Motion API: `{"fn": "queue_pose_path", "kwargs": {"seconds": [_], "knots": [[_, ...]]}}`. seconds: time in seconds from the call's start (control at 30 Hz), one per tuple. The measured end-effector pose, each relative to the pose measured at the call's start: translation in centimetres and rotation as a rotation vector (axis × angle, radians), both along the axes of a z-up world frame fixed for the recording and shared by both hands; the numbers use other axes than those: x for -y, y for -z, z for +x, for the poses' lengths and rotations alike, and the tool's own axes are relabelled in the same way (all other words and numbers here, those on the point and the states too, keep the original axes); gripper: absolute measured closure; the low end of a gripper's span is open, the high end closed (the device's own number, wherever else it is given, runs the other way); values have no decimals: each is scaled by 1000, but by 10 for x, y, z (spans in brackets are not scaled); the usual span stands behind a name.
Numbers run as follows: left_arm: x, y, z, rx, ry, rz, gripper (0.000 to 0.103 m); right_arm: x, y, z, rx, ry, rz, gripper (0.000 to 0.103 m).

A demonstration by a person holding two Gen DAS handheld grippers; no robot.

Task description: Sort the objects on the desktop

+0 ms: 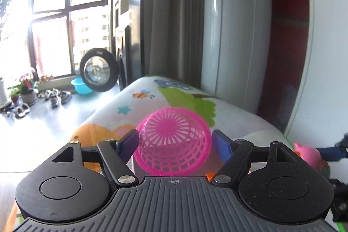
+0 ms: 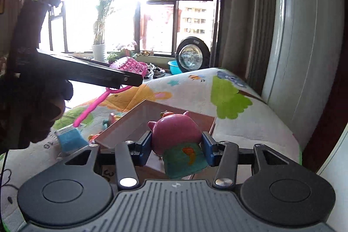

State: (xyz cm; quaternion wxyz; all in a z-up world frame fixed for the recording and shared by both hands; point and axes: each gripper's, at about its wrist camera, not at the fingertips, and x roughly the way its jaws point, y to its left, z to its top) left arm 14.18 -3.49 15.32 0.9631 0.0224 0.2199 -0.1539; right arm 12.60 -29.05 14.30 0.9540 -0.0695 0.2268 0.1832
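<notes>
The left tongs (image 1: 175, 144) are clamping the pink basket (image 1: 174, 140), holding it above the cartoon-print mat (image 1: 130, 105); the right tongs (image 2: 177, 148) are gripping the pig toy (image 2: 176, 134) over the brown box (image 2: 139, 121), near the mat's middle

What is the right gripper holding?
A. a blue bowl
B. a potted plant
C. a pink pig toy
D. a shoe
C: in the right wrist view, the right gripper has its blue pads pressed on both sides of the pink pig toy, lifted above the brown box.
</notes>
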Motion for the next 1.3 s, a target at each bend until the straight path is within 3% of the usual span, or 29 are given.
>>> {"fn": "queue_pose_path", "kwargs": {"seconds": [0.07,0.17,0.33,0.5,0.57,0.6,0.63,0.83,1.0,1.07,1.17,1.27,1.3], "knots": [[6,8,25,-55,18,-12,8,3,-4,16,-6,27,7,55],[-5,15,19,-70,12,-15,7,12,-7,32,-18,70,35,55],[-39,28,-35,-76,9,21,4,6,-5,63,-85,68,78,55],[-48,65,-98,-66,26,153,2,-19,13,116,-242,58,134,55],[-51,83,-118,-76,7,194,2,-27,23,135,-309,52,154,51],[-54,92,-125,-92,-2,198,2,-30,28,141,-327,66,165,42],[-58,101,-134,-121,-10,192,2,-32,31,144,-330,84,167,40],[-89,131,-154,-196,-139,153,2,-49,29,111,-282,51,134,39],[-133,127,-148,-226,-314,50,2,-95,37,37,-110,-152,-63,31],[-151,122,-149,-227,-380,5,2,-122,53,11,-112,-268,-124,32],[-168,115,-149,-212,-450,-8,2,-156,79,-8,-175,-411,-160,46],[-176,110,-153,-208,-476,-14,2,-190,102,-10,-222,-452,-170,49],[-177,109,-154,-209,-477,-14,1,-196,107,-9,-235,-453,-172,55]]}}
